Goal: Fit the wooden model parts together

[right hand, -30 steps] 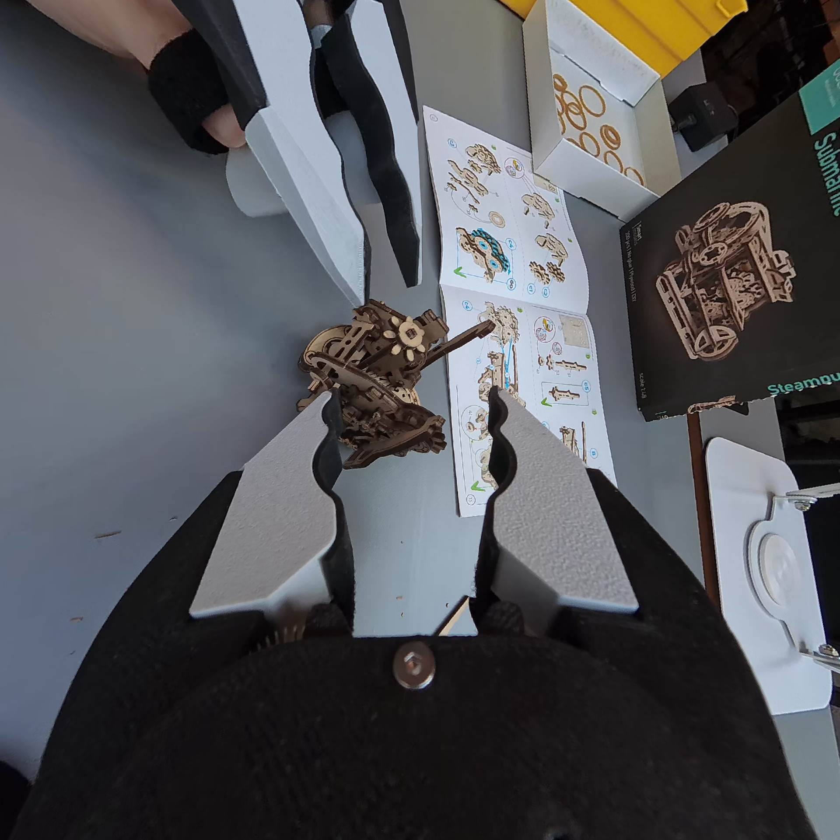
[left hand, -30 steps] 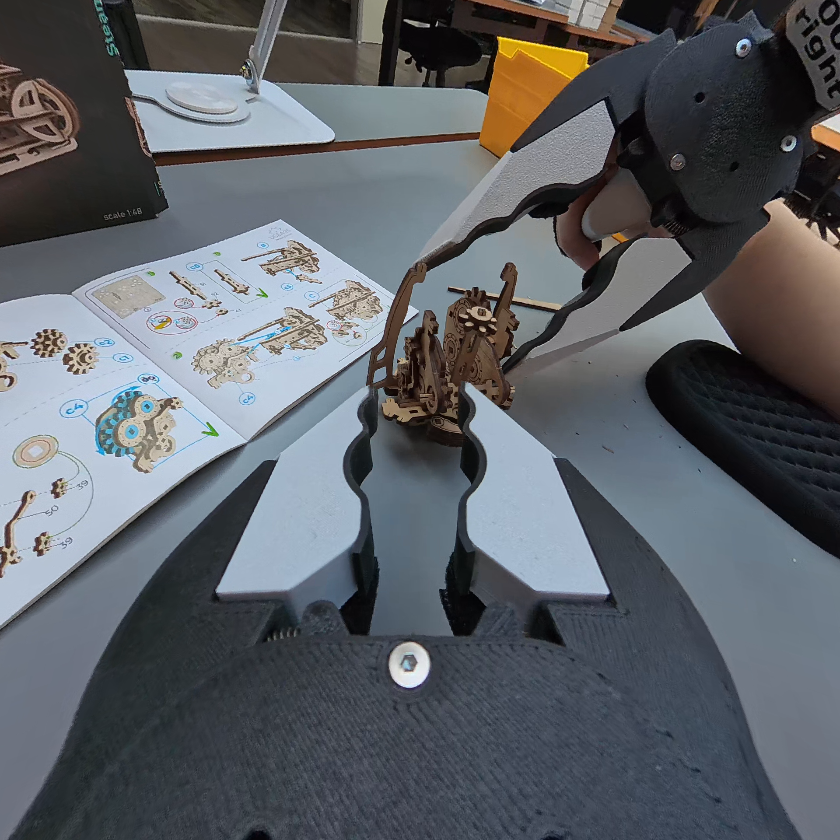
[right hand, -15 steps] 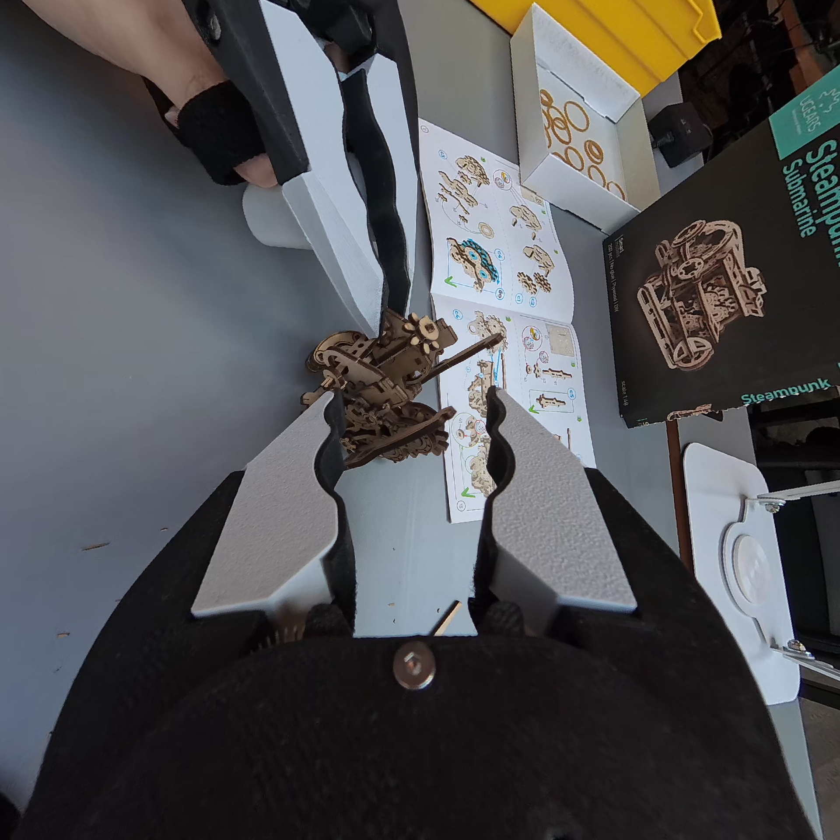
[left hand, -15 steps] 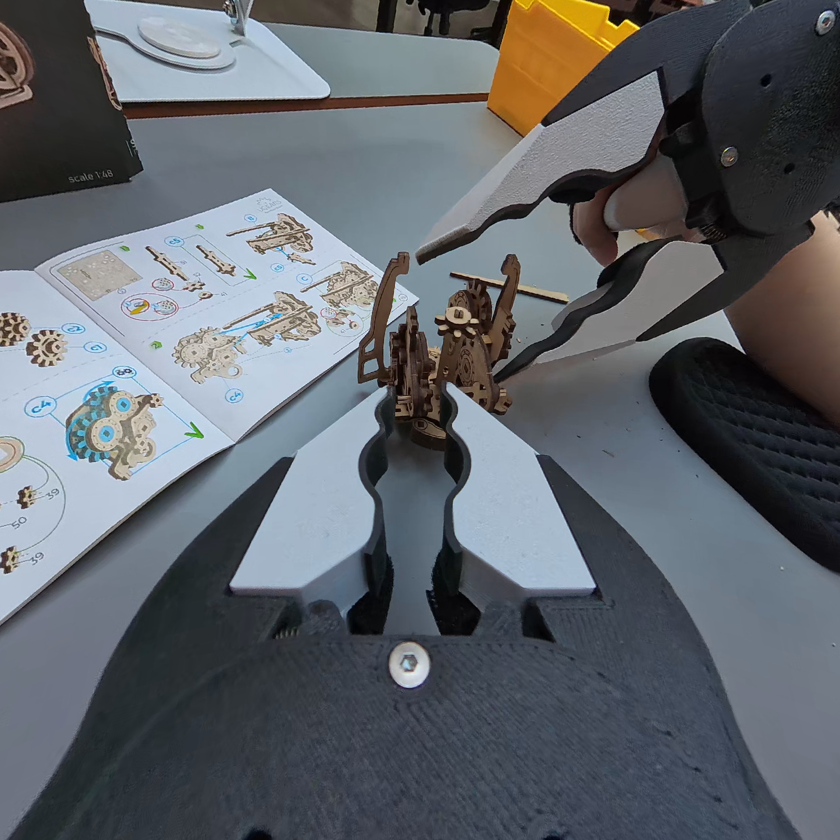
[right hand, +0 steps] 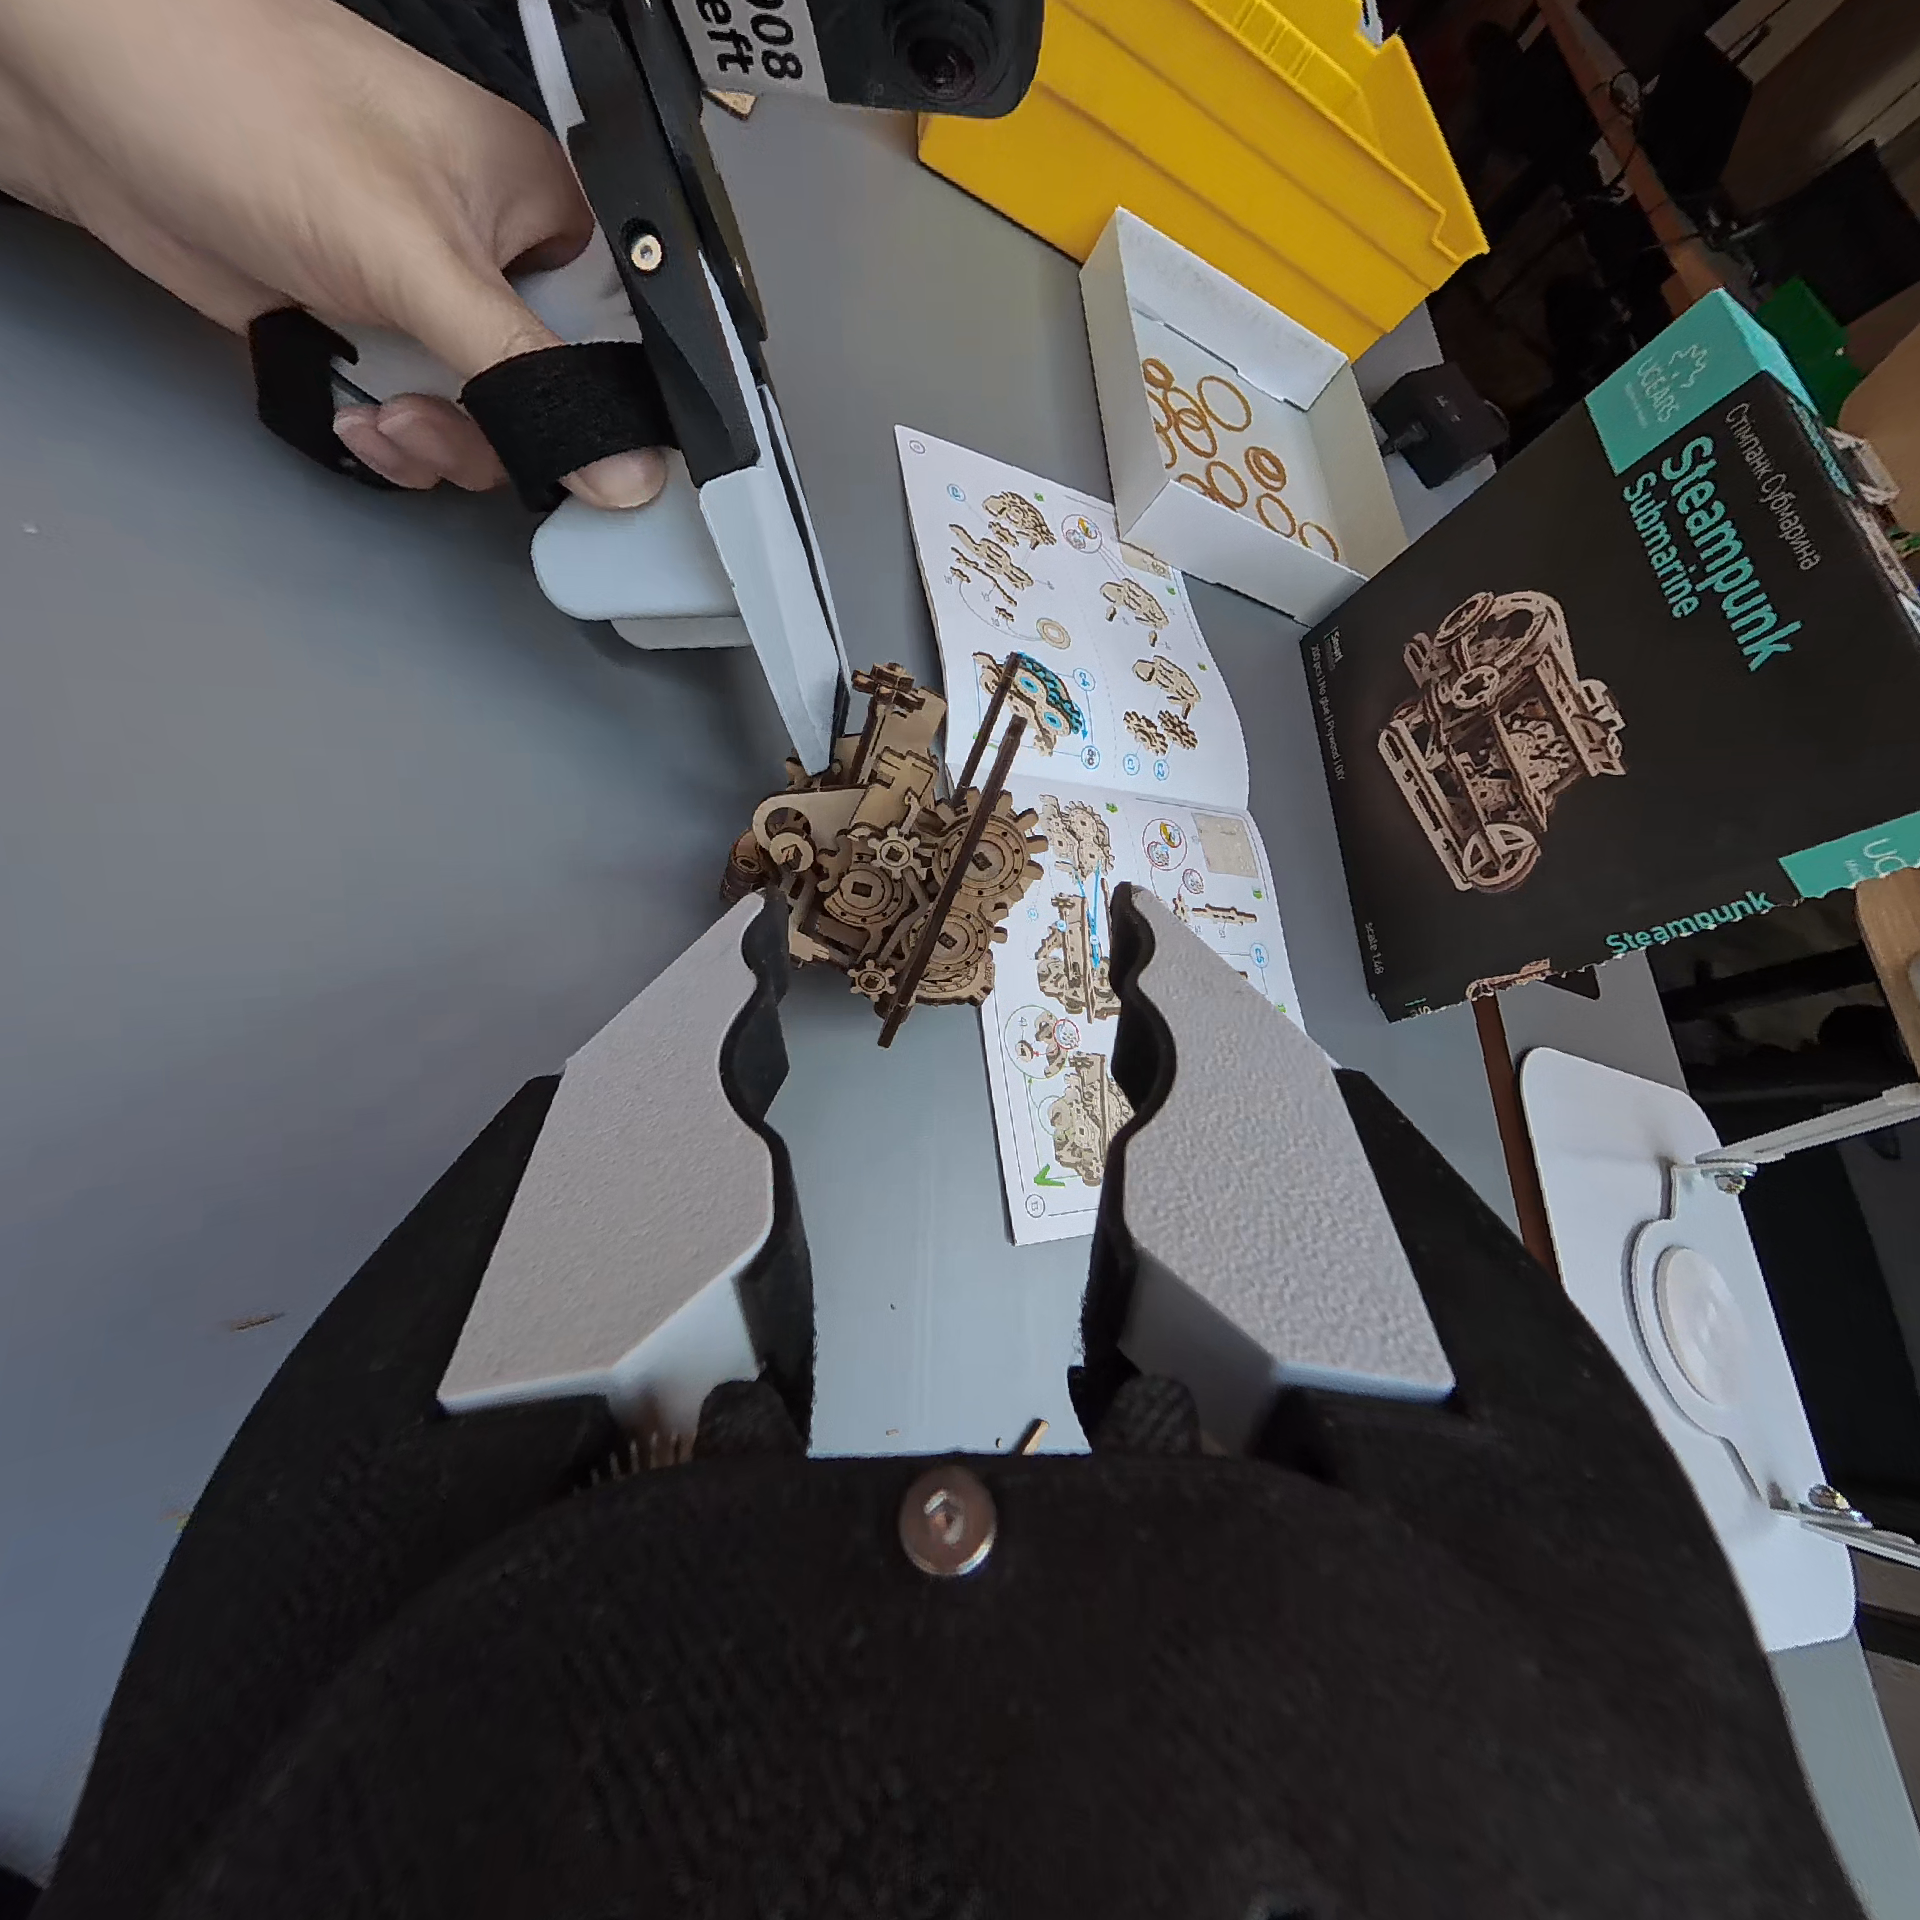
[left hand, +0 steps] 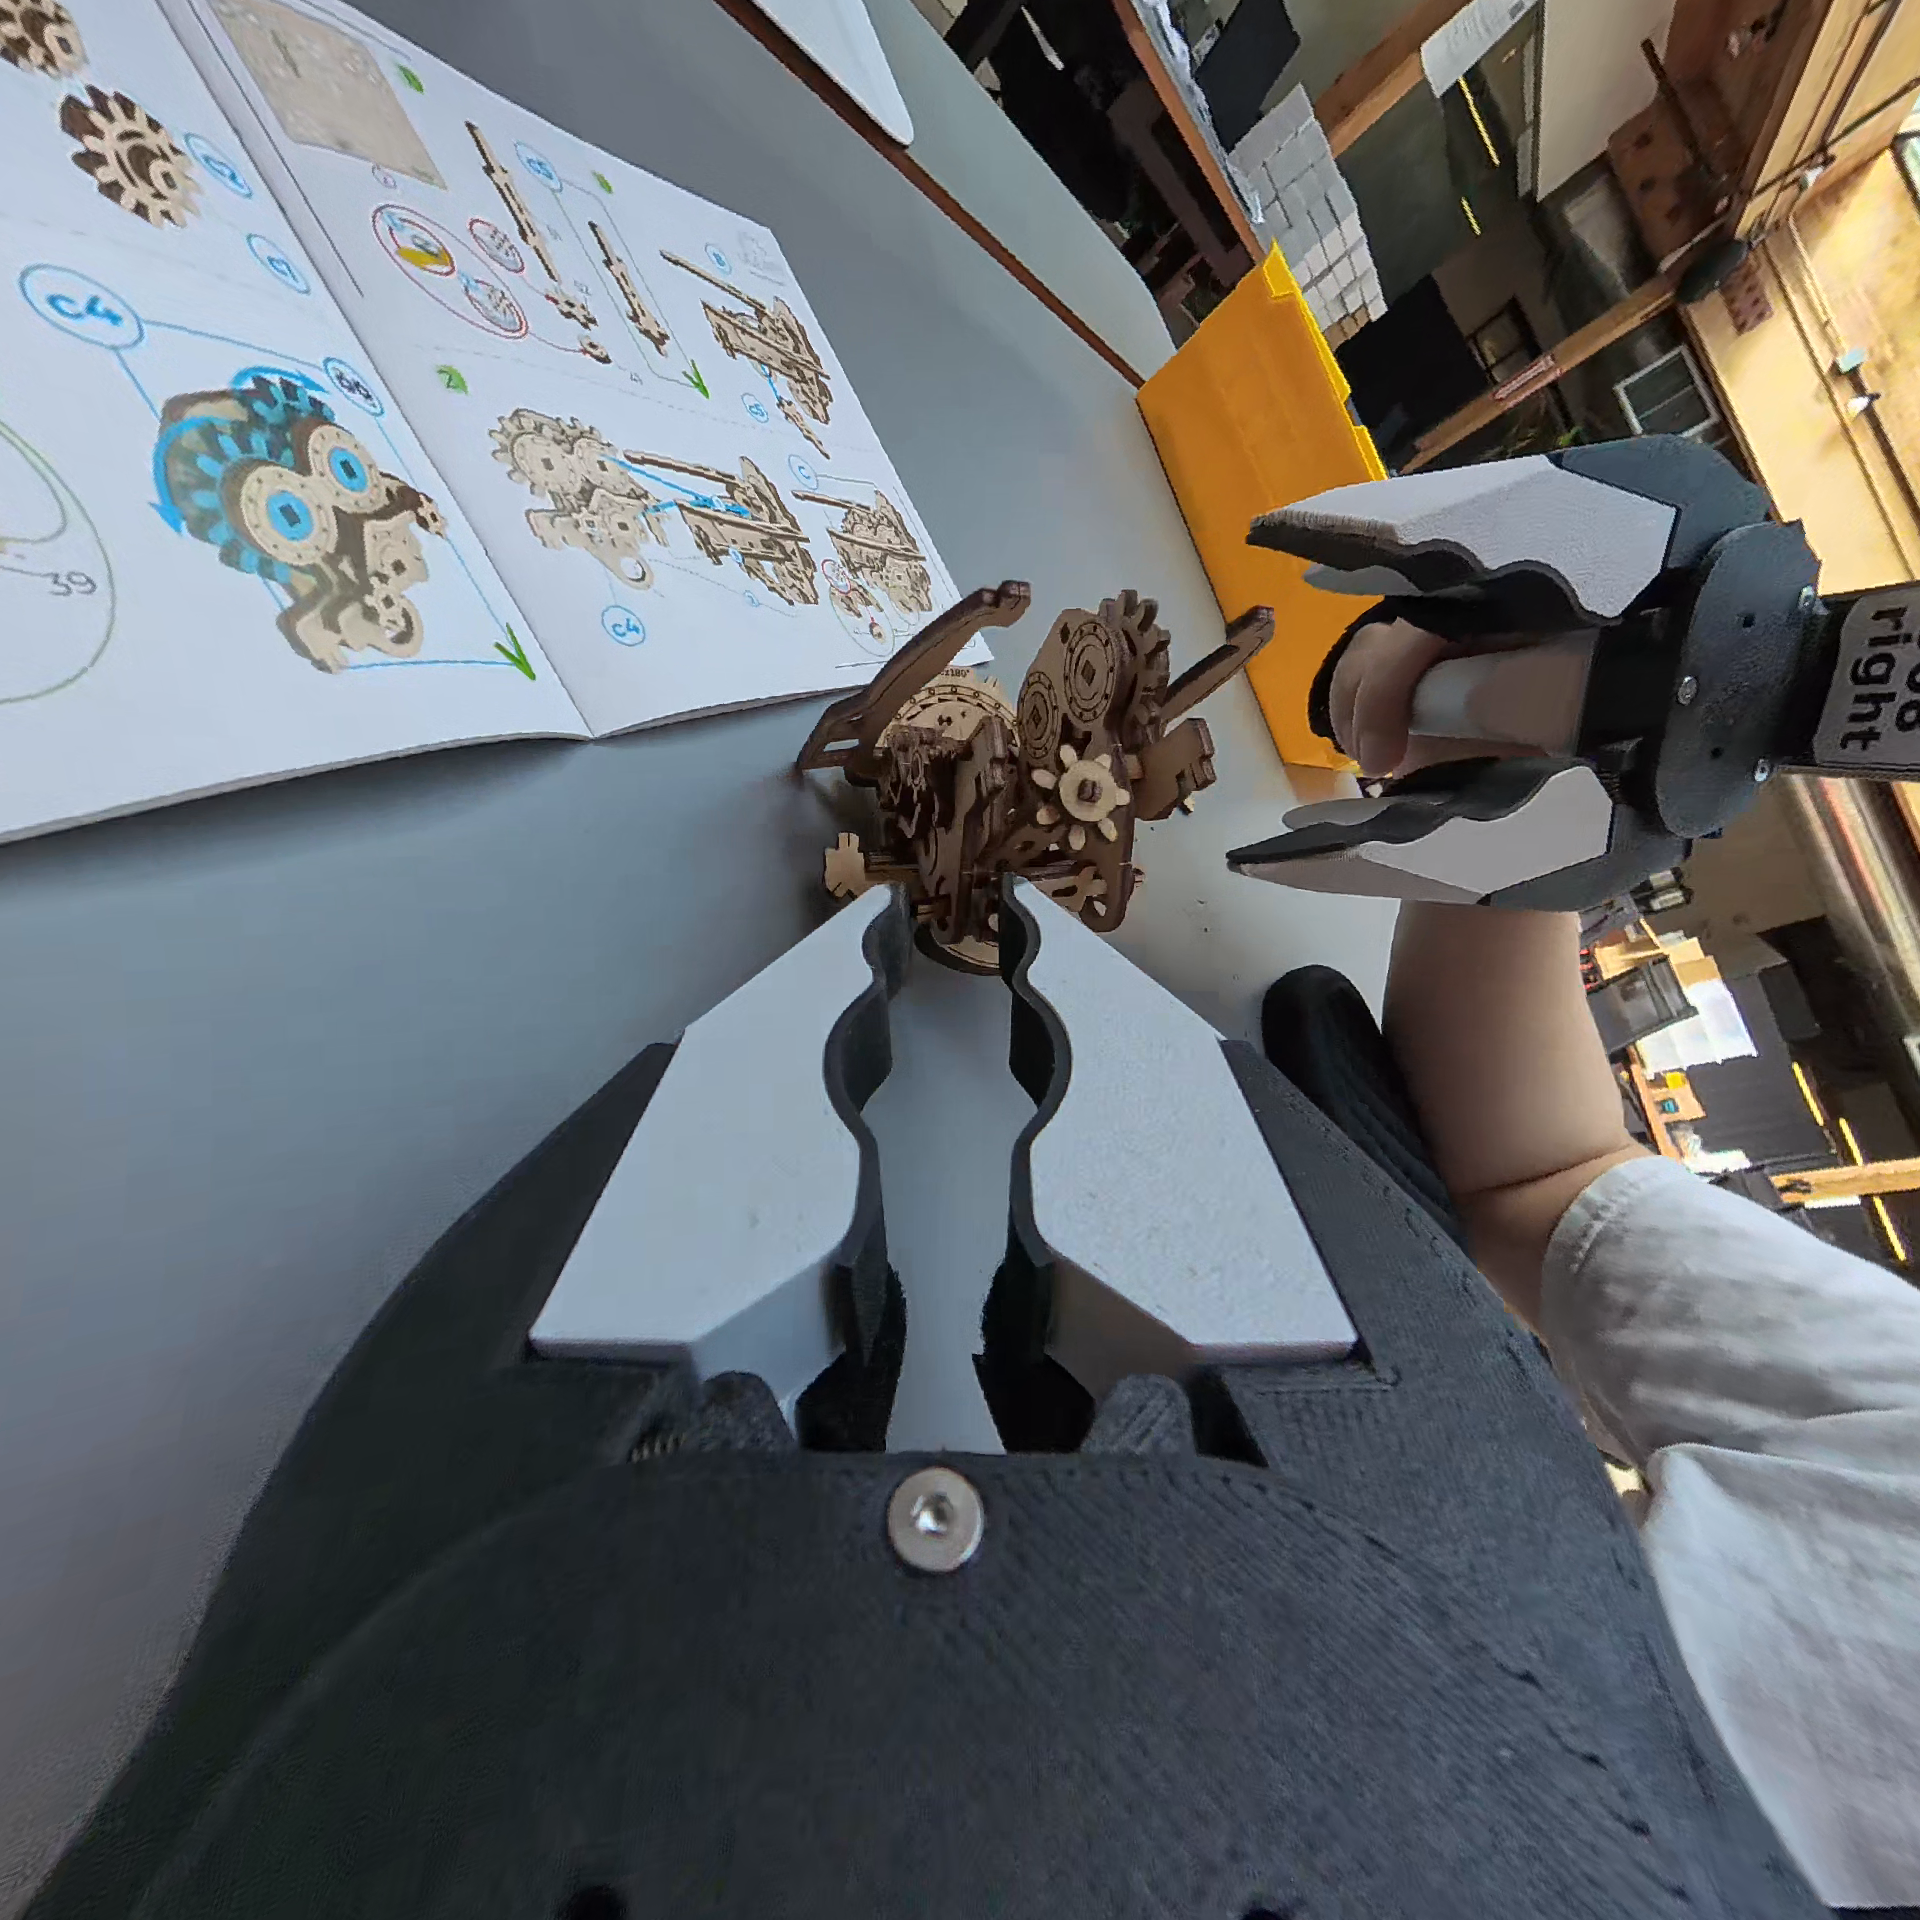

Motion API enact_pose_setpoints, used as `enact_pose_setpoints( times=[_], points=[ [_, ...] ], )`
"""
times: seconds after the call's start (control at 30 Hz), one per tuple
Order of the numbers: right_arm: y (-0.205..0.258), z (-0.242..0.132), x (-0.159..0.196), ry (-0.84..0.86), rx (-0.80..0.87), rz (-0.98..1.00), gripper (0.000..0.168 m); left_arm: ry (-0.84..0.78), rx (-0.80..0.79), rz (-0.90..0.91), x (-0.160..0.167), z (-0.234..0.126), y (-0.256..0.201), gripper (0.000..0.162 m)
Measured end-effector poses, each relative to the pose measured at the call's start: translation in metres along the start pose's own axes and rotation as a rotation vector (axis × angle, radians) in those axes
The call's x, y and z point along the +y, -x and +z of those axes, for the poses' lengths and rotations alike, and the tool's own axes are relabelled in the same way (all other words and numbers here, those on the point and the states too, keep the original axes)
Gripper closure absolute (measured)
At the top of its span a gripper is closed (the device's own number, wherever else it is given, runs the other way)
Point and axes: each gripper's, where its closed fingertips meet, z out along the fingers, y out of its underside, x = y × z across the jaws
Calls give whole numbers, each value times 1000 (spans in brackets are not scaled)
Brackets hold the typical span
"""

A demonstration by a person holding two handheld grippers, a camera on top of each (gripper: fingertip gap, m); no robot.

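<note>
A partly built wooden model (left hand: 1023,774) of gears and levers is pinched at its base between the tips of my left gripper (left hand: 948,906), which is shut on it and holds it tilted just over the grey table (left hand: 364,1039). In the right wrist view the model (right hand: 883,883) sits just ahead of my right gripper (right hand: 945,909), which is open and empty with its jaws wide on either side. The left gripper's fingertips (right hand: 816,717) touch the model's far side there. The right gripper (left hand: 1247,707) also shows in the left wrist view, apart from the model to its right.
An open instruction booklet (right hand: 1091,727) lies beside the model. A white box of wooden rings (right hand: 1216,436), a yellow bin (right hand: 1226,135), a black product box (right hand: 1600,675) and a white lamp base (right hand: 1683,1299) stand beyond. A black pad (left hand: 1340,1049) lies under the right forearm. Across from one pair of fingers to the other is roughly 7 cm.
My left gripper has closed on the model's base and rolled over, tipping the model. The right gripper stays open and has drawn back slightly to the model's side.
</note>
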Motion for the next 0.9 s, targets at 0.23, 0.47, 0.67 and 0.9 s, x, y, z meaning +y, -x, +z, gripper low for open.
enact_pose_setpoints(
  times=[0.23,0.47,0.67,0.9],
  points=[
    [10,9,4,4,-27,22,107,2,76,-224,8,-4,3,147],
    [19,19,13,27,-51,50,106,-65,4,-208,7,-19,7,147],
    [27,29,19,64,-89,140,99,-207,-32,-132,-9,-54,9,145],
    [25,34,24,121,-65,301,89,-135,-82,146,-43,-56,11,133]
  ],
)
